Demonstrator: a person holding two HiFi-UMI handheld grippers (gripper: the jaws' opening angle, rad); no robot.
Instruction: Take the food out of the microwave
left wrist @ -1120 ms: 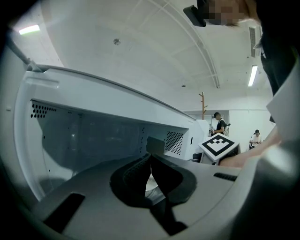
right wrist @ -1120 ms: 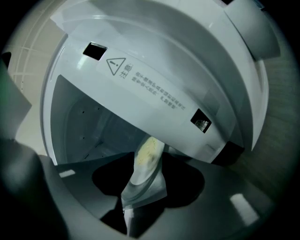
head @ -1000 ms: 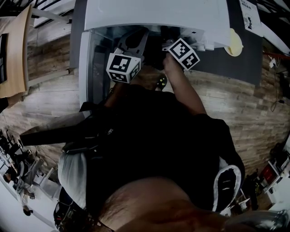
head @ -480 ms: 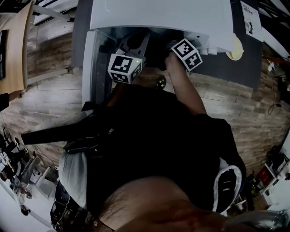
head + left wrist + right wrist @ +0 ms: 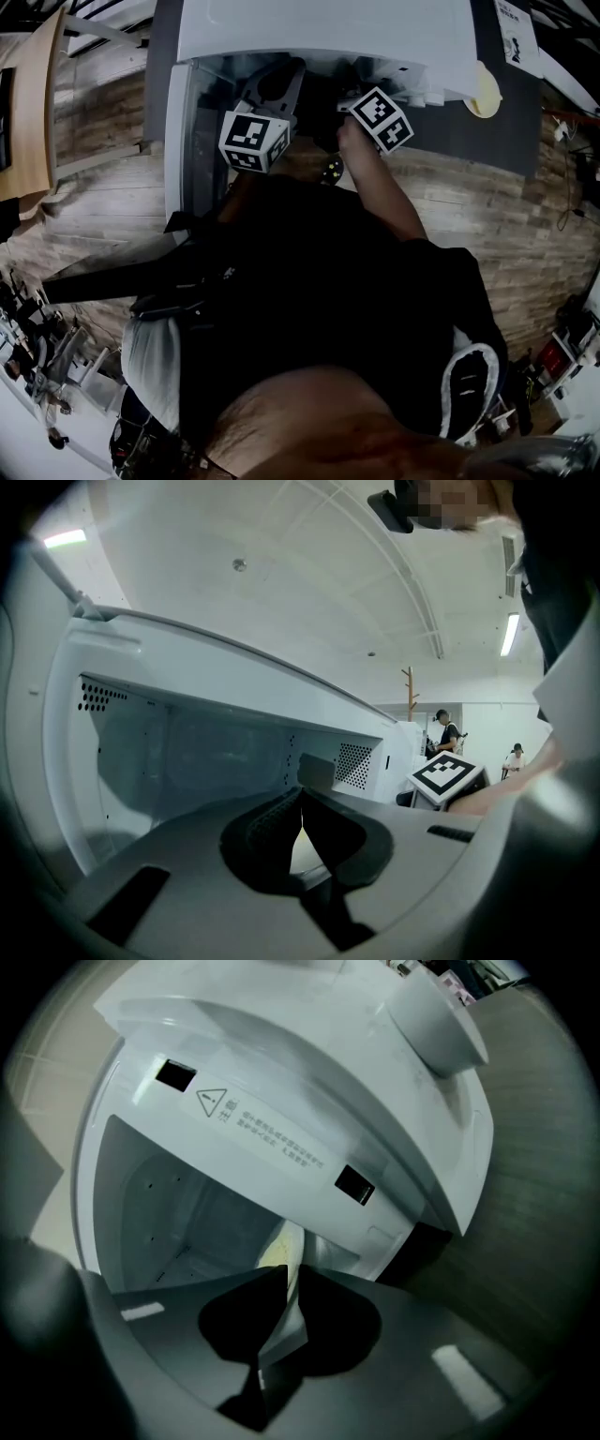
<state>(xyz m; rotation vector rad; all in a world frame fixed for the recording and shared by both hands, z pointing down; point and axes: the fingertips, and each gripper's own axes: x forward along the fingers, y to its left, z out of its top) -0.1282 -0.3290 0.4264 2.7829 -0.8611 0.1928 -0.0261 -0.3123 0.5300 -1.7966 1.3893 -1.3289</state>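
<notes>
at the open microwave, left gripper pressed together, empty; right gripper pinching pale food

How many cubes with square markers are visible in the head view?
2. The cube of the left gripper is before the left part of the open microwave; the cube of the right gripper is before its right part. None seems hidden.

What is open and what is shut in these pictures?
microwave door: open, swung left.
left gripper: jaws shut, tips touching.
right gripper: jaws shut on the edge of a thin pale dish.
food: yellowish, inside the microwave, not out yet.
</notes>
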